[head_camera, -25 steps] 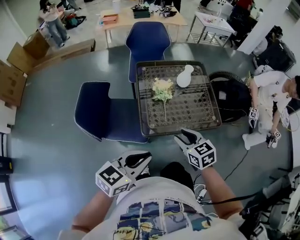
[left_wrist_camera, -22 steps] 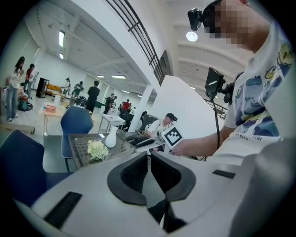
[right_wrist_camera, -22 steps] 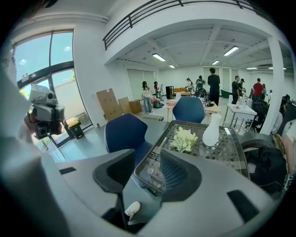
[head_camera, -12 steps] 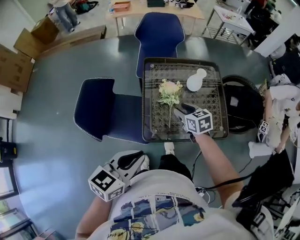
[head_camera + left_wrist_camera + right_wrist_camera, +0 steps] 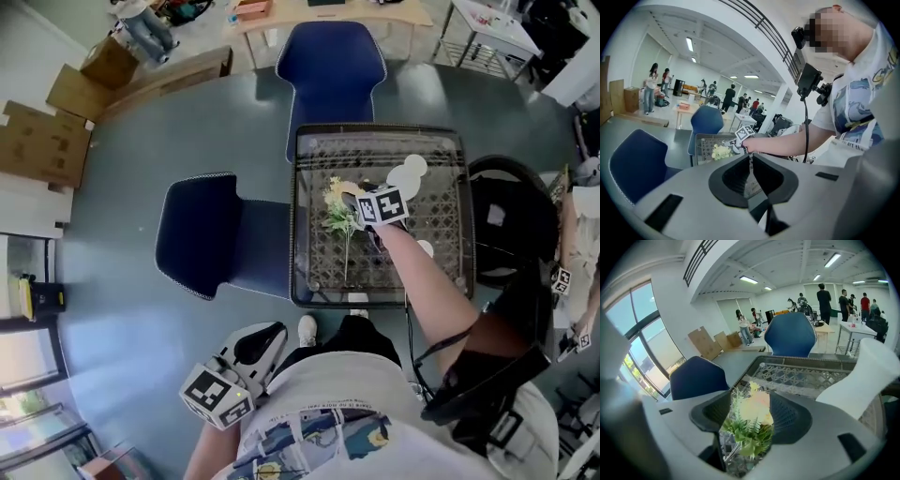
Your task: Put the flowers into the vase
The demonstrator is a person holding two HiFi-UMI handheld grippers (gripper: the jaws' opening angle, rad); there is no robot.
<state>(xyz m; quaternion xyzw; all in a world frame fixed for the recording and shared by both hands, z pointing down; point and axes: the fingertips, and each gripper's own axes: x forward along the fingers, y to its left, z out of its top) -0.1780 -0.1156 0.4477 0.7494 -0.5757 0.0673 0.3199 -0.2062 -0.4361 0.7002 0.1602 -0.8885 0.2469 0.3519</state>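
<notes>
A bunch of pale yellow flowers (image 5: 339, 208) with green leaves lies on the glass-topped wicker table (image 5: 314, 272), stem toward me. The white vase (image 5: 409, 172) lies on its side just right of it. My right gripper (image 5: 354, 195) reaches over the table to the blooms. Its jaws are opening and stand on either side of the flowers (image 5: 751, 414), pads not pressing. The vase (image 5: 865, 373) shows at the right of the right gripper view. My left gripper (image 5: 265, 338) hangs low by my body, shut and empty (image 5: 750, 165), pointing toward the table (image 5: 704, 141).
One blue chair (image 5: 330, 66) stands behind the table and another (image 5: 202, 234) to its left. A black round seat (image 5: 511, 211) is right of the table. Cardboard boxes (image 5: 47, 141) lean at the far left. People stand at the back of the room.
My right gripper has travelled from the table's near edge forward and down onto the flowers, and its jaws have spread. The left gripper has drifted slightly lower left.
</notes>
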